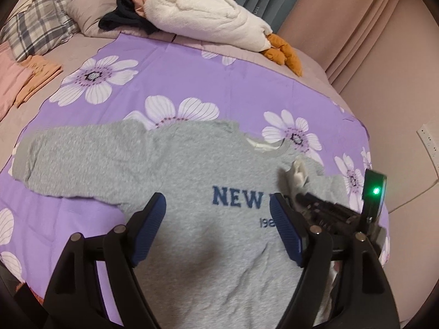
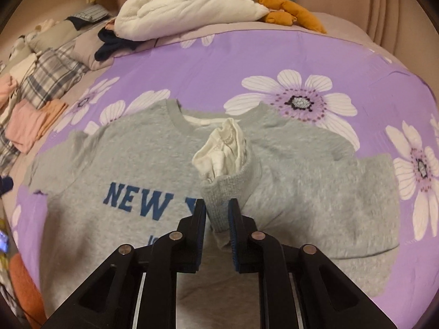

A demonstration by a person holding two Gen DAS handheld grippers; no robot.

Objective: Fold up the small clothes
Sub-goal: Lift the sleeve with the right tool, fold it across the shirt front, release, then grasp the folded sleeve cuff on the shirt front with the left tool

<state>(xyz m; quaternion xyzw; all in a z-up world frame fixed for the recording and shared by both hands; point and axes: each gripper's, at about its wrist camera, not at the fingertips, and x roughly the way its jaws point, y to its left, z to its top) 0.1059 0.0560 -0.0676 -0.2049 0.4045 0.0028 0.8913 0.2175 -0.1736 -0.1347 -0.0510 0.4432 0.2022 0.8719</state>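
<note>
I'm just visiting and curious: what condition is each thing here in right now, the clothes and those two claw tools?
Grey sweatshirt: front up on the purple floral sheet, not yet folded.
Sleeve cuff: lifted over the chest, white lining poking out.
Other sleeve: spread out flat.
Right gripper: shut on the cuff.
Left gripper: open, above the chest.
Pink and orange clothes: folded, stacked aside.

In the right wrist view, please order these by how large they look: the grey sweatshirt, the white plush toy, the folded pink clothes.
1. grey sweatshirt, by far the largest.
2. white plush toy.
3. folded pink clothes.
The toy lies farther from the camera, so its true size may be greater than it looks.
</note>
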